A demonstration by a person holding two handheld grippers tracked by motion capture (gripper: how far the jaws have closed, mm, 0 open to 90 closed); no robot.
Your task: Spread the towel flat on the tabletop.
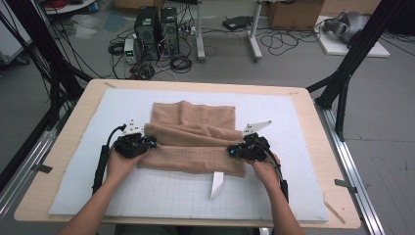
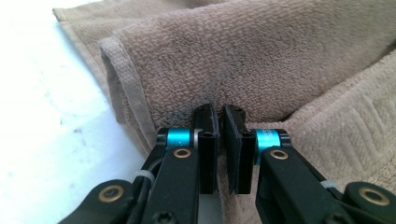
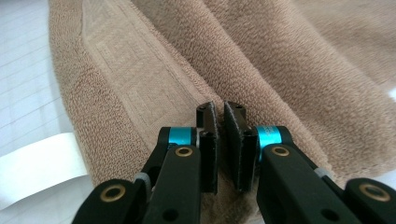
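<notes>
Towel (image 1: 195,139), tan and partly folded, lies in the middle of the high view on the white mat (image 1: 303,147) that covers my counter (image 1: 73,122). Its near part is a long band running left to right, with a rumpled fold behind it and a flat part beyond.

My left claw (image 1: 147,143) sits at the band's left end, center-left of the frame. In the left gripper view its jaws are pinched on the towel's edge.

My right claw (image 1: 234,151) sits at the band's right end, and its jaws are likewise clamped on a fold of towel.

A white label (image 1: 217,183) sticks out from under the near edge, lower center.
</notes>
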